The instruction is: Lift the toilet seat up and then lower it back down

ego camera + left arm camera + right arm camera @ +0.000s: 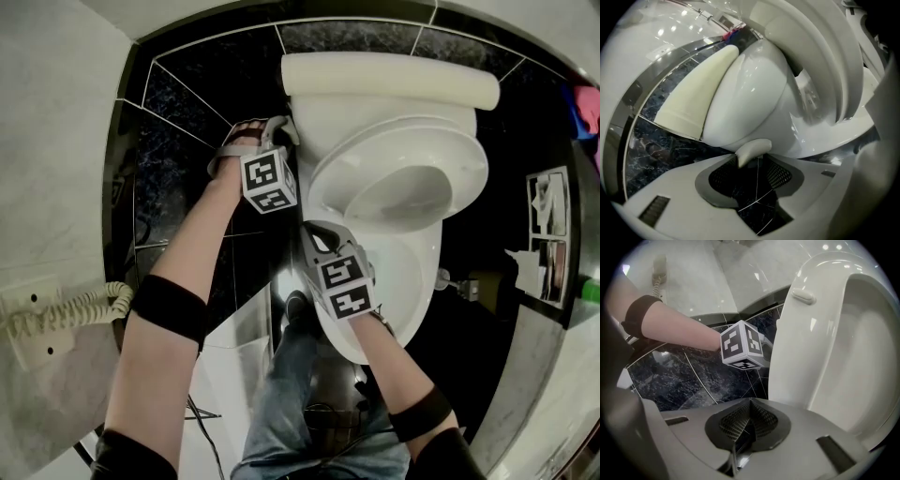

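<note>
The white toilet stands against dark tiles, with its seat tilted up toward the cistern. In the right gripper view the raised seat shows its underside and a bumper. My left gripper is at the cistern's left side. Its jaws stand apart, and a small white tab that juts from the toilet body lies at their tips. My right gripper hovers beside the seat's left edge. It is shut with nothing between its pads.
A wall phone with a coiled cord hangs at the left. The person's legs in jeans stand in front of the bowl. Papers lie on the floor at the right. Dark marble tiles cover the wall left of the toilet.
</note>
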